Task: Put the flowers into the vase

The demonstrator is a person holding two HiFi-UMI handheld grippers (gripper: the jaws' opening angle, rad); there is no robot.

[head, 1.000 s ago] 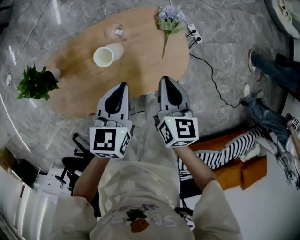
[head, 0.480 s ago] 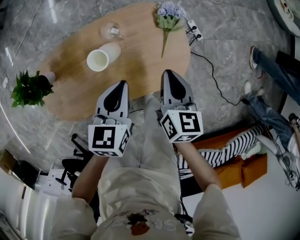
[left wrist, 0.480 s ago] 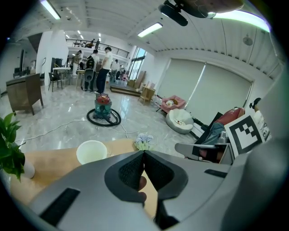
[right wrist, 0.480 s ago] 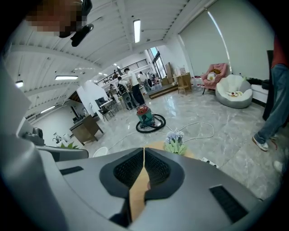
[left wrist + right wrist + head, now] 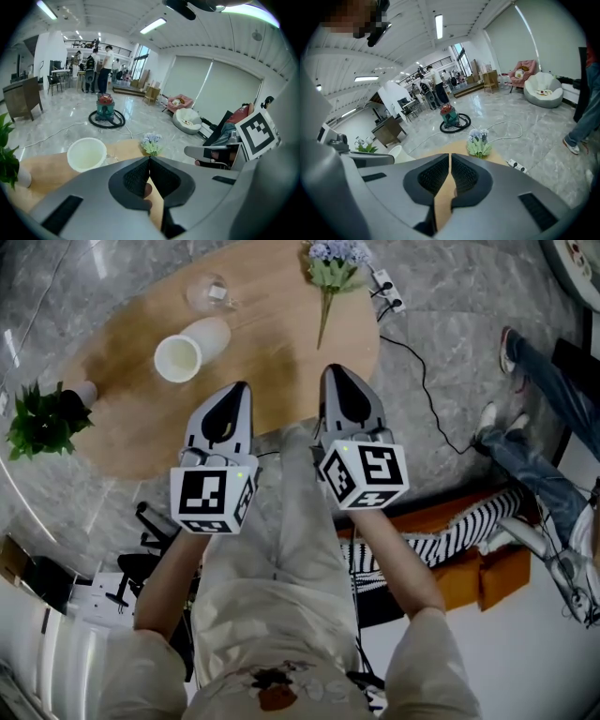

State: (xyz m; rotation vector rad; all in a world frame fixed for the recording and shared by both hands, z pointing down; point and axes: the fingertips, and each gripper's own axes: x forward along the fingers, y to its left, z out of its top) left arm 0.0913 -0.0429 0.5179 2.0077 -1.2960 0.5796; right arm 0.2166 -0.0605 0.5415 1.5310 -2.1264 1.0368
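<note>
While the flowers lie on the tabletop well apart from the vase, left gripper and right gripper hover side by side, jaws together, holding nothing.

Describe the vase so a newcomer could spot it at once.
On the oval wooden table, look left, between the clear glass and the potted plant. The vase is the white cylinder with a wide, empty mouth: opaque unlike the glass, nothing growing in it.

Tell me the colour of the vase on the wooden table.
The vase is plain cream-white, with no pattern; the head view shows it best.
</note>
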